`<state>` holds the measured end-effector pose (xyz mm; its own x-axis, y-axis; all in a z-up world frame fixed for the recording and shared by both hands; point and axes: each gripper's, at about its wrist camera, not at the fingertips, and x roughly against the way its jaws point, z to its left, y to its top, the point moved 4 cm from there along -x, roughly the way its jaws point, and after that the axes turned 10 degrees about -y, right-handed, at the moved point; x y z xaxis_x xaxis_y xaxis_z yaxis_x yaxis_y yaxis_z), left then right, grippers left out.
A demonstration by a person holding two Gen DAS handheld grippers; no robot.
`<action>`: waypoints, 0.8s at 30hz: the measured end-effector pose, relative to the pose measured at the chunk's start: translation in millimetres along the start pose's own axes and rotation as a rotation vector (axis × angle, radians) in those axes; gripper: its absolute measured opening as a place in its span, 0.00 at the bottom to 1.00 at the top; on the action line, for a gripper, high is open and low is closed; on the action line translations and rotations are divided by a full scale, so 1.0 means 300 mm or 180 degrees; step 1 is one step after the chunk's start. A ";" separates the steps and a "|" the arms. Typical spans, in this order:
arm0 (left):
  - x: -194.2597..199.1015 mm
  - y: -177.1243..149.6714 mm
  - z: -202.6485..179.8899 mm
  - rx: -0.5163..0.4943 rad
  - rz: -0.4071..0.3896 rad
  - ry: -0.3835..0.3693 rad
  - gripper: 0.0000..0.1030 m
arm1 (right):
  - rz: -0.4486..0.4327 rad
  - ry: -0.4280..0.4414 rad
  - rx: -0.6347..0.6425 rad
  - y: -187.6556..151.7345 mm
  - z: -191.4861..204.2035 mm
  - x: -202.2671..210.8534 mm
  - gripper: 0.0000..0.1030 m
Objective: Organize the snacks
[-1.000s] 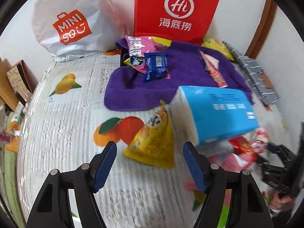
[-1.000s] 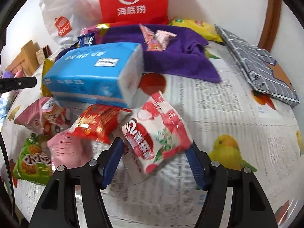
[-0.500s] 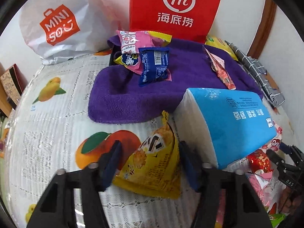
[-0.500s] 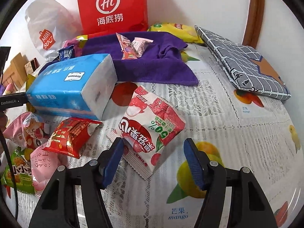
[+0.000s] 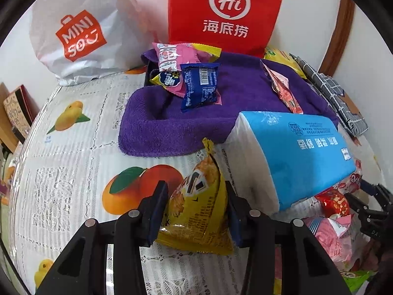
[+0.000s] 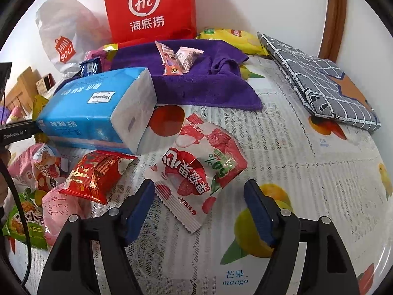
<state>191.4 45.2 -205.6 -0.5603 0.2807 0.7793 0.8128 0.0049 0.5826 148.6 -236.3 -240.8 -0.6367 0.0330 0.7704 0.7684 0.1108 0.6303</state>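
Observation:
My left gripper (image 5: 196,209) is shut on a yellow triangular snack bag (image 5: 196,209) that rests on the fruit-print tablecloth (image 5: 73,172). My right gripper (image 6: 199,209) is open, its fingers either side of the near end of a red and white strawberry snack bag (image 6: 199,169) lying flat. A purple towel (image 5: 233,98) at the back holds a blue packet (image 5: 200,86), a pink packet (image 5: 172,56) and a long red packet (image 5: 282,91). The towel (image 6: 201,78) also shows in the right wrist view.
A blue tissue pack (image 5: 294,152) lies between the grippers, also in the right wrist view (image 6: 98,108). Red, pink and green snack bags (image 6: 95,174) pile at the left. A red Hi bag (image 5: 226,12), a white Miniso bag (image 5: 81,32) and a grey checked pouch (image 6: 319,81) stand at the back.
My left gripper moved forward and closed on the yellow bag. My right gripper drew back a little from the strawberry bag, which now lies flat, jaws still open.

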 end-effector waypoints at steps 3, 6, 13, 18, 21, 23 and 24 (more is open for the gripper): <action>0.011 0.001 0.006 0.0021 -0.0020 -0.0020 0.41 | 0.0006 -0.0043 0.0038 0.000 0.006 -0.002 0.73; 0.015 0.004 0.008 0.0037 -0.0037 -0.0024 0.41 | 0.0001 -0.0058 0.0049 -0.001 0.006 -0.001 0.72; 0.036 0.011 0.024 0.0110 -0.0117 -0.0023 0.41 | -0.0063 -0.0127 0.0027 -0.003 -0.003 0.015 0.39; 0.056 0.016 0.028 0.0153 -0.0170 -0.0089 0.41 | -0.0052 -0.0174 0.0005 -0.016 -0.010 0.032 0.21; 0.072 0.018 0.020 0.0170 -0.0177 -0.0129 0.41 | -0.0024 -0.0165 0.0023 -0.022 -0.007 0.045 0.17; 0.099 0.018 0.005 0.0162 -0.0205 -0.0183 0.41 | -0.0037 -0.0162 0.0020 -0.025 -0.005 0.058 0.16; 0.114 0.016 -0.004 0.0152 -0.0222 -0.0202 0.41 | -0.0042 -0.0147 0.0016 -0.027 -0.002 0.064 0.15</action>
<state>176.0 53.5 -175.8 -0.6058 0.3382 0.7201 0.7796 0.0718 0.6221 130.1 -237.2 -230.9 -0.6491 0.0773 0.7567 0.7597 0.1165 0.6398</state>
